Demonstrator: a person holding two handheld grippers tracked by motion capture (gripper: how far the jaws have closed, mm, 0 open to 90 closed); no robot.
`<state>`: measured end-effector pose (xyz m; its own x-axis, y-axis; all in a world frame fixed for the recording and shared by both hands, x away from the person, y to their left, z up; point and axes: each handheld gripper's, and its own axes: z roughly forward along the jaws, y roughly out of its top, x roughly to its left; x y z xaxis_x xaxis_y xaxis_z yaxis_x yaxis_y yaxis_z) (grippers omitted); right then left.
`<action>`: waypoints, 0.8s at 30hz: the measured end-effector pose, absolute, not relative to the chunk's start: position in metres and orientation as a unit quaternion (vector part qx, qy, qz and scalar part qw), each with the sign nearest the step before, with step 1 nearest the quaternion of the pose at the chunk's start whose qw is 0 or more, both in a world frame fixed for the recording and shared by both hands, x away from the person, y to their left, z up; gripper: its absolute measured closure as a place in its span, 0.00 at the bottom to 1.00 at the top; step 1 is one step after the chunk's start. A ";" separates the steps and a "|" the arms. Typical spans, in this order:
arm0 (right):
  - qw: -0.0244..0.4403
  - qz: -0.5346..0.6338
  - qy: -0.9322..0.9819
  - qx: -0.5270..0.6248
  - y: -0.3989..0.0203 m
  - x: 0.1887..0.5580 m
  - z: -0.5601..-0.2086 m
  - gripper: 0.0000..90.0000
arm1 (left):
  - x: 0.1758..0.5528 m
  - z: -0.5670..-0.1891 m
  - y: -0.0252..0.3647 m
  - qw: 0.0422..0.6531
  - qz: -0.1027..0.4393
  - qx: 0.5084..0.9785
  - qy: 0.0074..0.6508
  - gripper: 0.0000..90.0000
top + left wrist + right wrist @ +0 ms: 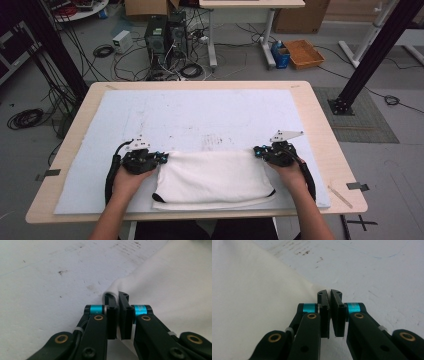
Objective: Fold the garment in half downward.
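Both black two-jaw grippers, left [161,158] and right [258,150], are clenching far corners of folded white cloth [212,179] on white mat [200,120].

Two black handheld grippers showing, left gripper [162,158] and right gripper [256,150], each wearing a grey three-cornered top plate, trailing a black cable, displaying cyan collars, brass pivot pins, dark screws, bare forearms entering below

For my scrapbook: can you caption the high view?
Two grippers, left and right, pinch the far corners of a folded white cloth.
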<state>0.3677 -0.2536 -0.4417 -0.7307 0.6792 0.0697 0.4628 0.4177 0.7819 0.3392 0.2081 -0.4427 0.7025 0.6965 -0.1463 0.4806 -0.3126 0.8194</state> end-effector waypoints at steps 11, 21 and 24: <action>0.137 0.408 0.833 0.349 -0.247 0.389 -0.436 0.97 | 0.358 -0.434 0.206 0.456 0.123 0.802 0.366 0.96; 0.133 0.422 0.807 0.391 -0.257 0.391 -0.440 0.65 | 0.360 -0.445 0.222 0.477 0.096 0.759 0.433 0.43; 0.137 0.424 0.802 0.398 -0.258 0.393 -0.439 0.65 | 0.367 -0.445 0.224 0.489 0.084 0.744 0.448 0.43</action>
<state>0.3932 -0.2581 -0.4393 -0.6465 0.7537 0.1180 0.5216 0.3238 0.7894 0.3668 0.2240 -0.4455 0.5843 0.7491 -0.3121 0.5840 -0.1210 0.8027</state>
